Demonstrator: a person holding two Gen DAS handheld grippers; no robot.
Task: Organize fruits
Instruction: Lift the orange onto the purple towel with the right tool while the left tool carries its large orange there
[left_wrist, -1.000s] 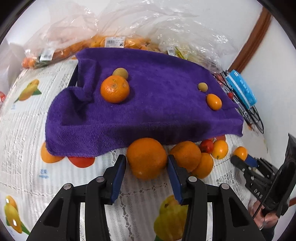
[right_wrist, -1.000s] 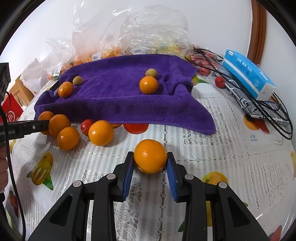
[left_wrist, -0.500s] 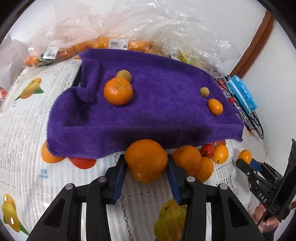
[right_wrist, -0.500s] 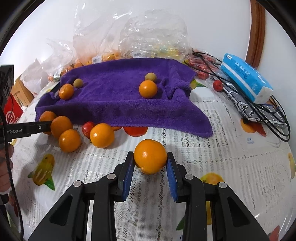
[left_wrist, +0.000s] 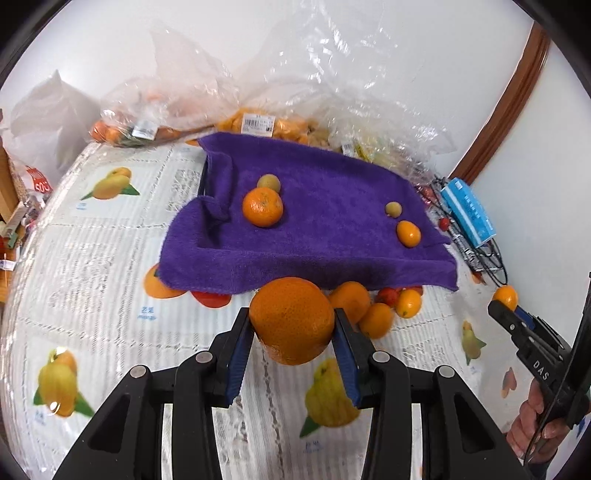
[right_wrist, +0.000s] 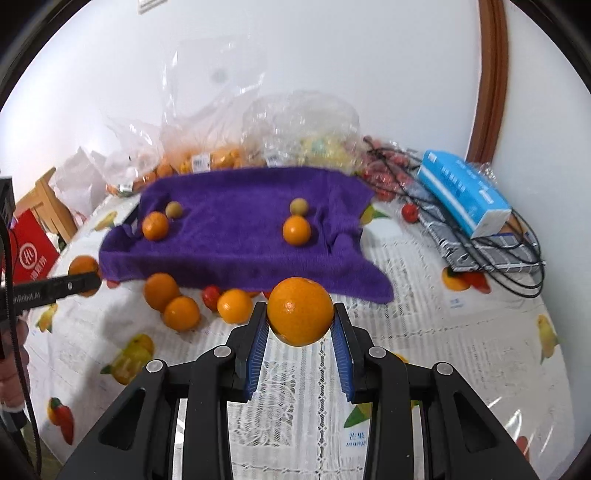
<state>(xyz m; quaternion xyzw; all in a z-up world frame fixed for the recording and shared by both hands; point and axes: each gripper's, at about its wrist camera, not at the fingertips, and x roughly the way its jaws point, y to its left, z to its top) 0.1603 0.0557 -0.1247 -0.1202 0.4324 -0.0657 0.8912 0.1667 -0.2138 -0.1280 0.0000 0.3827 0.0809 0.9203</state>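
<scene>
My left gripper (left_wrist: 293, 325) is shut on a large orange (left_wrist: 291, 319) and holds it above the table, in front of the purple towel (left_wrist: 332, 236). My right gripper (right_wrist: 300, 319) is shut on a smaller orange (right_wrist: 300, 312), also lifted, before the towel (right_wrist: 236, 243). On the towel lie a mandarin (left_wrist: 262, 206), a small orange fruit (left_wrist: 408, 233) and two small tan fruits (left_wrist: 268, 182). Several loose oranges (right_wrist: 161, 291) and a red fruit (right_wrist: 211, 294) lie at the towel's front edge.
Clear plastic bags of fruit (left_wrist: 258, 125) stand behind the towel against the wall. A blue tissue pack (right_wrist: 461, 195) lies on a black wire rack (right_wrist: 491, 254) at the right. A red box (right_wrist: 29, 254) and wooden chair are left. The tablecloth (right_wrist: 406, 295) has fruit prints.
Both grippers have risen and pulled back from the table, each carrying its orange up. The towel and loose fruit now look farther away and lower.
</scene>
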